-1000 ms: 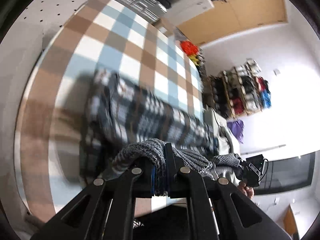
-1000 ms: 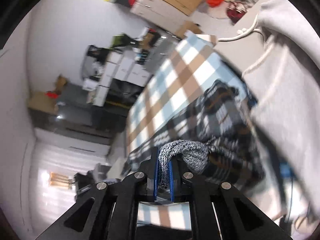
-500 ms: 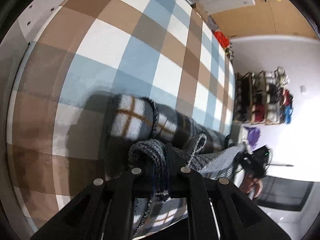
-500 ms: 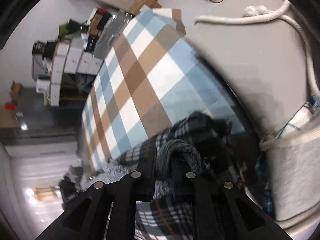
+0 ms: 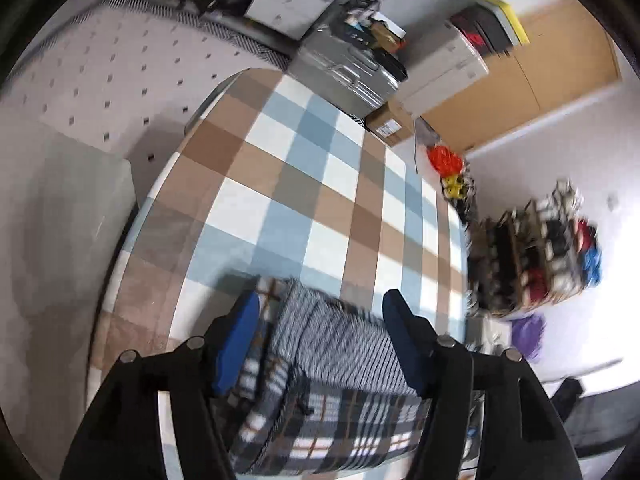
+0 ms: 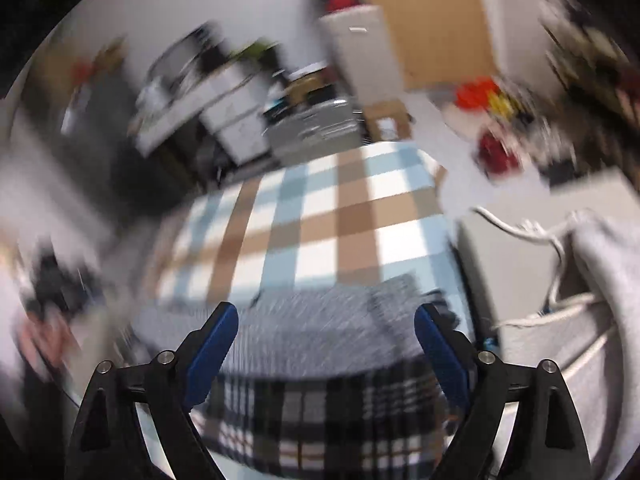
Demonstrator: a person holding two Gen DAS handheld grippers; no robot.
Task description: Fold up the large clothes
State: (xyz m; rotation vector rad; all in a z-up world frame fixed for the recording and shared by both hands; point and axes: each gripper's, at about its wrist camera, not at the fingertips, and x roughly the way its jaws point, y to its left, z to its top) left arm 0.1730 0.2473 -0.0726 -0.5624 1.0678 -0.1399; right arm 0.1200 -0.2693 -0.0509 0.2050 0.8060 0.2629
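Left gripper (image 5: 320,320) and right gripper (image 6: 326,330) are both letting go, jaws spreading above the folded garment (image 5: 332,396).

On the left, the blue pads (image 5: 236,344) stand apart with the grey knit layer (image 5: 340,344) between them but not pinched; on the right the jaws are spread wider and nothing is clamped, though that view is badly blurred. The garment lies as a dark plaid bundle at the near edge of the checked blanket (image 5: 304,184), the knit layer folded over its top. To do this release well, I would lift both grippers straight up and clear of the cloth before moving sideways, so no pad snags the knit and drags the fold open. Then check the edges lie even before pressing flat.
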